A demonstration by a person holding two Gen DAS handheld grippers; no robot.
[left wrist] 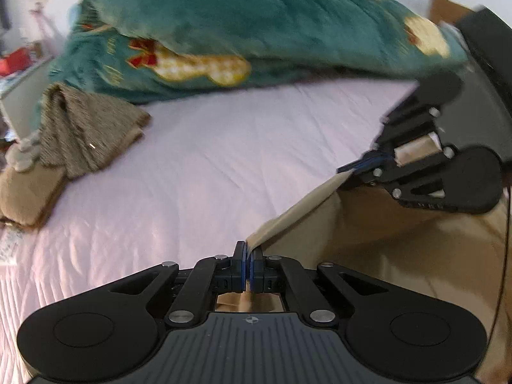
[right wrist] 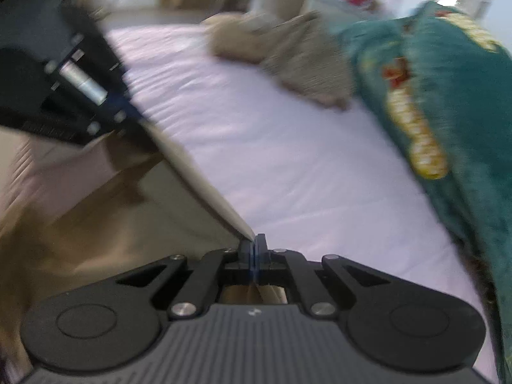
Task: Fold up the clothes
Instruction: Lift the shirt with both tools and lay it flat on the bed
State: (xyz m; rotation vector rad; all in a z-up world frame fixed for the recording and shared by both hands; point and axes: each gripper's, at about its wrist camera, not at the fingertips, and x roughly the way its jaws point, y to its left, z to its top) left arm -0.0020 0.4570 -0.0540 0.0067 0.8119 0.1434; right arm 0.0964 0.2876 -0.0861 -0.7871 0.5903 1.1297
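A tan garment (left wrist: pixel 368 230) hangs stretched between my two grippers above a bed with a pale pink sheet (left wrist: pixel 208 166). My left gripper (left wrist: pixel 249 251) is shut on one point of its top edge. My right gripper (left wrist: pixel 347 169) shows at the right of the left wrist view, shut on the same edge. In the right wrist view my right gripper (right wrist: pixel 254 245) is shut on the tan garment (right wrist: pixel 112 217), and the left gripper (right wrist: pixel 134 113) holds the edge at the upper left. The taut edge runs straight between them.
A teal fleece blanket (left wrist: pixel 256 22) with gold and red prints lies heaped across the far side of the bed. A brown knitted garment (left wrist: pixel 83 128) lies crumpled at the far left on tan folded clothes (left wrist: pixel 28 192). Cluttered furniture stands beyond the bed.
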